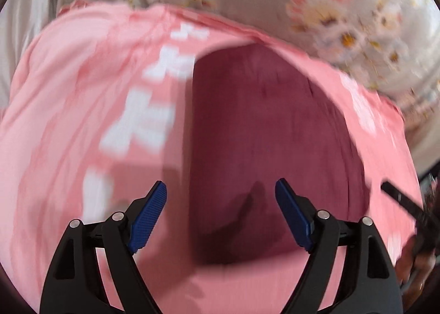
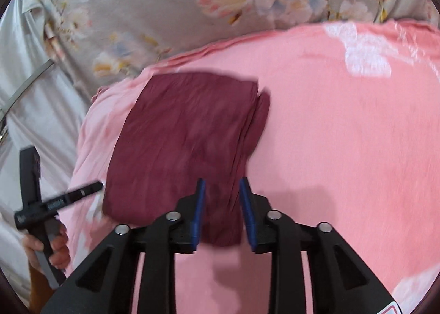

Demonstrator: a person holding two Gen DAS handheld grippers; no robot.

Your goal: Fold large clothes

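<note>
A folded maroon garment (image 2: 187, 132) lies flat on a pink cloth with white letters (image 2: 343, 135). In the left wrist view the maroon garment (image 1: 269, 149) fills the middle, on the pink cloth (image 1: 68, 110). My left gripper (image 1: 221, 187) is open and empty, hovering above the garment's near edge. My right gripper (image 2: 221, 184) is partly open, its blue pads (image 2: 199, 212) on either side of the garment's near right corner, not pinching it. The left gripper also shows in the right wrist view (image 2: 55, 201), held in a hand.
A grey floral bedsheet (image 2: 165, 6) lies beyond the pink cloth, also in the left wrist view (image 1: 343, 19). White fabric (image 2: 24, 99) lies at the left. The right gripper's black part shows at the right edge of the left wrist view (image 1: 407, 204).
</note>
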